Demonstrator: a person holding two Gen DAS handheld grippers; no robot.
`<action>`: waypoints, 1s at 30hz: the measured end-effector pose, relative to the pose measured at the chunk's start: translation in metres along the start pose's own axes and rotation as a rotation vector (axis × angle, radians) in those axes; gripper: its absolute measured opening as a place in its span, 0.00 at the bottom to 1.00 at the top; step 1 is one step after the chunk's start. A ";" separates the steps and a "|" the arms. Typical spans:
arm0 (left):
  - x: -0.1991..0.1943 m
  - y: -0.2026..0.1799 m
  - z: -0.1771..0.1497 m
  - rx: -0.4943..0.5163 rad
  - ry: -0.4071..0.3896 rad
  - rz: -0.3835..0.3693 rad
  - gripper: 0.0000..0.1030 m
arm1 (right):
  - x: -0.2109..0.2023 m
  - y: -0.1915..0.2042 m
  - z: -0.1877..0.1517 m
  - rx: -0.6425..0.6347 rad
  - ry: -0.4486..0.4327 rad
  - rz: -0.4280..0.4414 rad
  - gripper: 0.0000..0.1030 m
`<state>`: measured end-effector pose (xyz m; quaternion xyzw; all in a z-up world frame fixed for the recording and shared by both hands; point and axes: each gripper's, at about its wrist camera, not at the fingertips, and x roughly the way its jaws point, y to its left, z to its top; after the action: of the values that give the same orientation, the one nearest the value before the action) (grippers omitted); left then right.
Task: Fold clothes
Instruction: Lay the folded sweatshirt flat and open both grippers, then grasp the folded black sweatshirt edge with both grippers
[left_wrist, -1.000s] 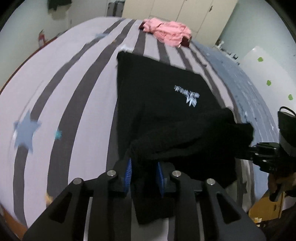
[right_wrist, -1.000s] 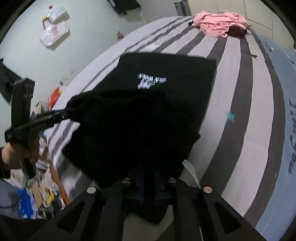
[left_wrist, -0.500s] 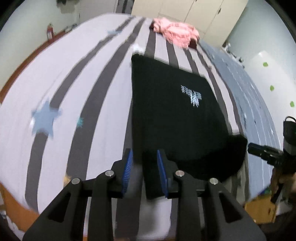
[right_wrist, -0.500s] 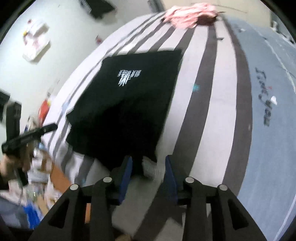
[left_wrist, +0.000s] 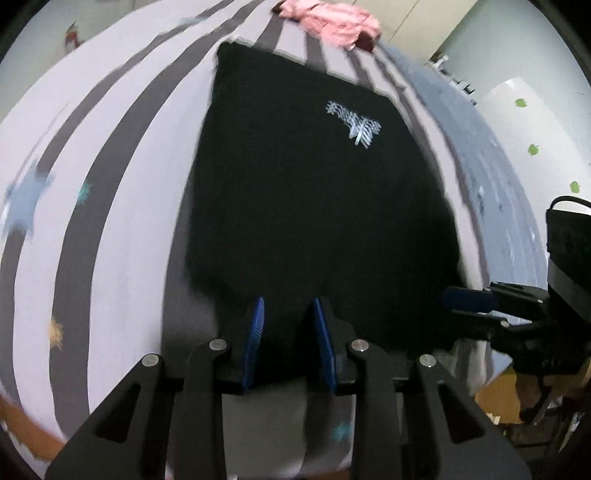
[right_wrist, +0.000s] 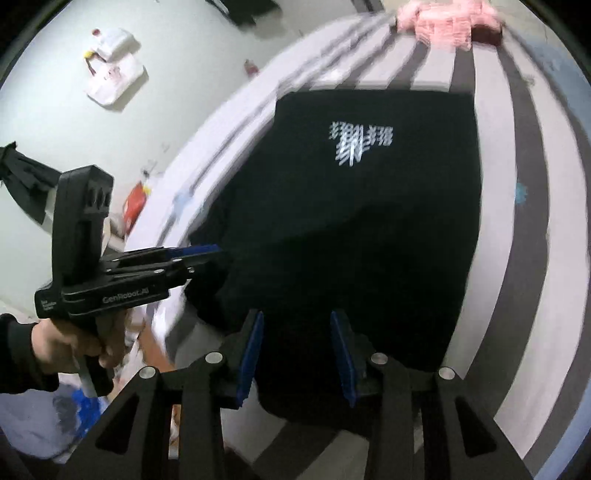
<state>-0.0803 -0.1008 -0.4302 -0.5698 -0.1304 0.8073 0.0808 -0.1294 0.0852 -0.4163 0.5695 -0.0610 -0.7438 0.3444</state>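
Note:
A black garment (left_wrist: 306, 206) with a white printed logo (left_wrist: 354, 123) lies flat on the striped bed; it also shows in the right wrist view (right_wrist: 362, 229). My left gripper (left_wrist: 288, 314) is open and empty, its blue-padded jaws over the garment's near edge. My right gripper (right_wrist: 297, 325) is open and empty over the near edge on its side. The left gripper appears in the right wrist view (right_wrist: 207, 251); the right gripper appears in the left wrist view (left_wrist: 469, 301).
A pile of pink clothes (left_wrist: 332, 22) lies at the far end of the bed (left_wrist: 110, 184). Cupboards and a wall stand behind. Clutter and a red object (right_wrist: 135, 205) lie on the floor beside the bed.
Both grippers held the garment's folded part lifted, then opened and let it go. The garment now lies flat, and both grippers have moved closer over its near edge.

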 end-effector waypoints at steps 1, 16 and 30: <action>-0.002 0.004 -0.008 -0.012 0.018 0.007 0.24 | 0.004 -0.001 -0.009 0.015 0.032 0.001 0.33; -0.019 0.026 0.156 -0.081 -0.280 0.021 0.39 | -0.038 -0.071 0.072 0.194 -0.181 -0.182 0.49; 0.060 0.035 0.261 0.054 -0.221 0.047 0.12 | 0.029 -0.152 0.211 0.304 -0.209 -0.198 0.17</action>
<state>-0.3452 -0.1487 -0.4121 -0.4781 -0.1032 0.8700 0.0621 -0.3878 0.1196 -0.4406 0.5379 -0.1513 -0.8114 0.1715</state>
